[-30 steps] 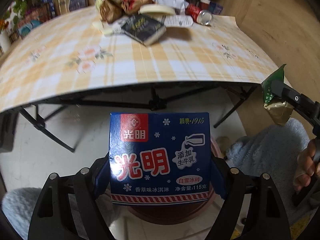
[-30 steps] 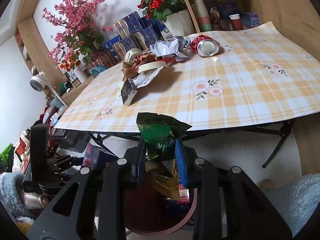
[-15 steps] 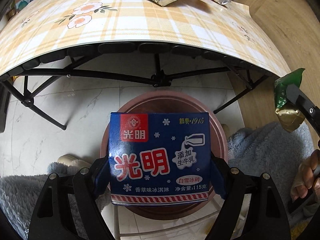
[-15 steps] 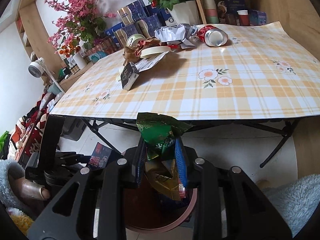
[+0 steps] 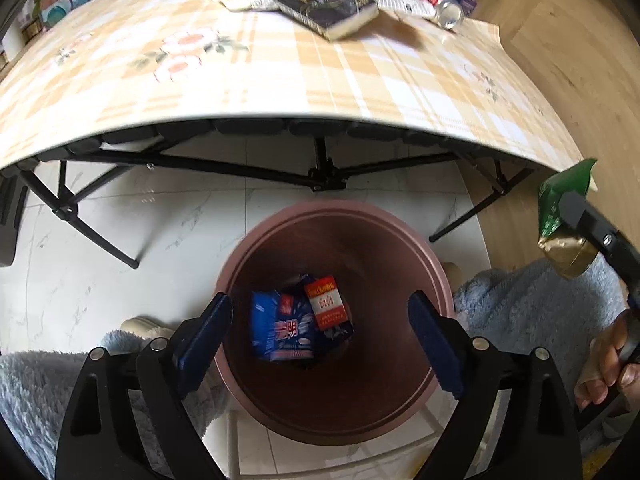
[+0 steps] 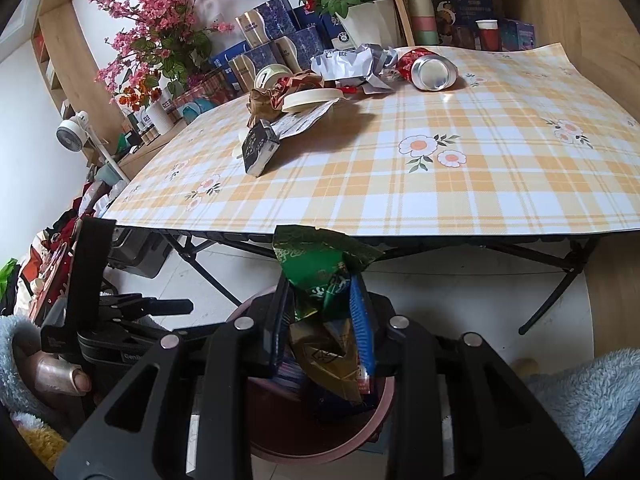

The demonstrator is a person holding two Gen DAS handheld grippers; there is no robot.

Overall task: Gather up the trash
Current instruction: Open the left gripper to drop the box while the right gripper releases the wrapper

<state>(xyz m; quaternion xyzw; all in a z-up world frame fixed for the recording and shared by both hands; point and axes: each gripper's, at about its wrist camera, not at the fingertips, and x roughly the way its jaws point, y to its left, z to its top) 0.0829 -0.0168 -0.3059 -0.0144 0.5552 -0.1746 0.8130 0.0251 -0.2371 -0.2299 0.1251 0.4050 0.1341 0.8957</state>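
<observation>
My left gripper point(image 5: 320, 320) hangs over a brown round bin point(image 5: 424, 264) on the floor, its jaws opening and nothing between them. The blue ice-cream box point(image 5: 280, 330) lies at the bottom of the bin beside a red packet point(image 5: 328, 304). My right gripper point(image 6: 322, 304) is shut on a green and gold wrapper point(image 6: 320, 268), held above the bin's rim point(image 6: 372, 420); the same wrapper point(image 5: 560, 216) shows at the right edge of the left wrist view. More trash sits on the checked table point(image 6: 440, 184): a dark box point(image 6: 260, 152), crumpled paper point(image 6: 352, 66), a red can point(image 6: 430, 70).
The folding table's black legs point(image 5: 324, 176) stand just behind the bin. Fluffy blue-grey sleeves point(image 5: 532, 304) and a hand point(image 5: 608, 372) flank the bin. Flower pots point(image 6: 368, 20), boxes and a small fan point(image 6: 74, 132) line the shelves behind the table.
The left gripper has let go of the blue ice-cream box, which dropped into the bin; its jaws stand wider. The right gripper keeps the wrapper and has hardly moved.
</observation>
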